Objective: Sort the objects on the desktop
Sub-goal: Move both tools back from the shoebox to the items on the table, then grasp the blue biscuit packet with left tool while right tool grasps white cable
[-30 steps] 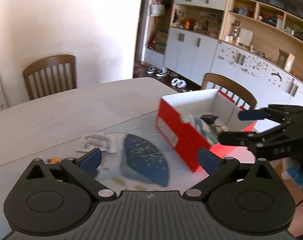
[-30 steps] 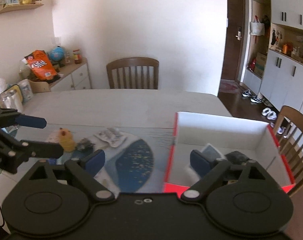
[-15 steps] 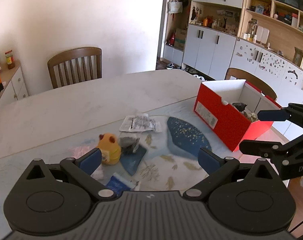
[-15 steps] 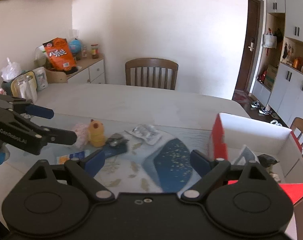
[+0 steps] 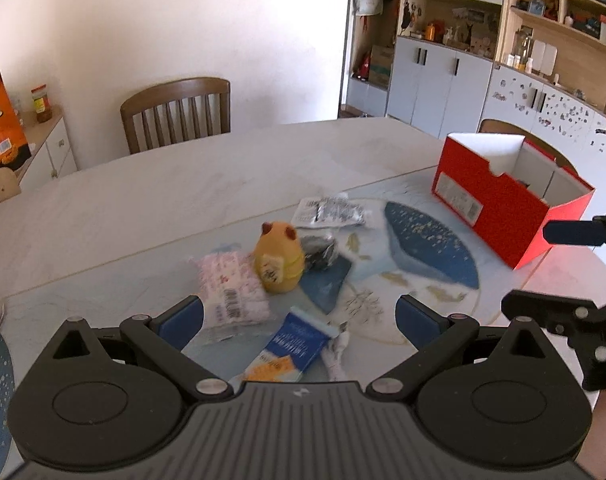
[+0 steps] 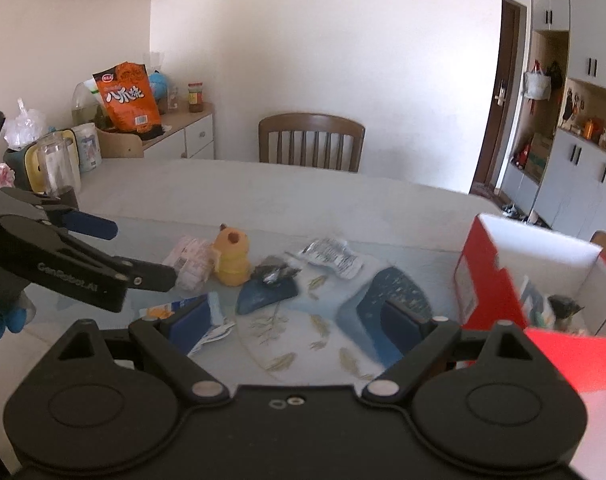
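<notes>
Item 1, lower frame of the left wrist view: left gripper (image 5: 299, 316), fingers spread apart, nothing held; a second ago it was aimed at the red box (image 5: 499, 220), and it is now seen turned back over the loose clutter; a fresh pick is judged to be in preparation, the previous drop being complete.

Item 2, lower frame of the right wrist view: right gripper (image 6: 297, 322), fingers likewise apart and empty; its view has also swung from the box toward the clutter.

Item 3, lower centre of the left wrist view, just ahead of the left gripper: one blue-and-orange packet (image 5: 293, 346).

Item 4, centre-left: one pink wrapped pack (image 5: 231, 290), lying against one yellow toy figure (image 5: 279, 258).

Item 5, centre: one dark crumpled wrapper (image 5: 321, 250), just beside the toy; behind it, one silver printed sachet (image 5: 331, 212).

Count of loose objects left on the table (image 5: 163, 196): five; sorting is judged only partly done.

Item 6, right of frame: one red box, open-topped, well apart from the clutter; in the right wrist view a few items are seen inside, number not determinable.

Item 7, upper left, beyond the table: one wooden chair (image 5: 177, 112).
</notes>
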`<state>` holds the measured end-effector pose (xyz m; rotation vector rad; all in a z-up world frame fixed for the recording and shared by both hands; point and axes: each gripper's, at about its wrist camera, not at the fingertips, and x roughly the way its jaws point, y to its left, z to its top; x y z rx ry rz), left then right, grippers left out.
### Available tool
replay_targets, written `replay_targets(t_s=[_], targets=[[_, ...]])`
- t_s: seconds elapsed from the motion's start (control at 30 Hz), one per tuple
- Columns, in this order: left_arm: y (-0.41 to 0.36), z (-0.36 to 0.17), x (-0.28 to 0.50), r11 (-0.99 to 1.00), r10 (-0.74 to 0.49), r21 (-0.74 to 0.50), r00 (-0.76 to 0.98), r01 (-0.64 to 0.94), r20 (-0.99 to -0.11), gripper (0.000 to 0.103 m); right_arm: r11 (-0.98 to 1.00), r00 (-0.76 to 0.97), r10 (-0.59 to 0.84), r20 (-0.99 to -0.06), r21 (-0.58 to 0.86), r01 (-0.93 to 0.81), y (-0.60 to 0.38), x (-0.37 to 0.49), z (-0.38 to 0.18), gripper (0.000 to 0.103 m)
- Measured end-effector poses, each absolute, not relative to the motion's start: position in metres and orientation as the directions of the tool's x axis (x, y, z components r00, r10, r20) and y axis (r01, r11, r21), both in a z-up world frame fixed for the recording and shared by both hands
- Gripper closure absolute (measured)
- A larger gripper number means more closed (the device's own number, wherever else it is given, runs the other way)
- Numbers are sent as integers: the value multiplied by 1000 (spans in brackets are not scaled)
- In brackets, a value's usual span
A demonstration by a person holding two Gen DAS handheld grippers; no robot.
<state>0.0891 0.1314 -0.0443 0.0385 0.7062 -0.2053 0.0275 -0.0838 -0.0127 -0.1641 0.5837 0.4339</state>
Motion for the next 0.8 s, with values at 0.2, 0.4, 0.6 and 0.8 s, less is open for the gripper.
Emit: replay_targets(t_s=[0.2, 0.4, 0.6, 0.8], targets=[[143, -64, 95, 977, -176, -30, 724, 210, -667, 0, 886, 720, 361, -592, -23, -463, -60, 23, -31, 11], [150, -85, 102, 973, -182, -21, 702, 231, -688, 0, 871, 690, 375, -619, -19, -491, -36, 23, -51, 12], [166, -101, 109, 979, -166, -34, 691, 201, -704, 0, 860, 672, 367, -643, -41, -509, -19, 29, -70, 13], [180, -108, 112, 982, -158, -40, 690, 185, -706, 0, 860, 662, 355, -660, -47, -508, -6, 39, -88, 13]])
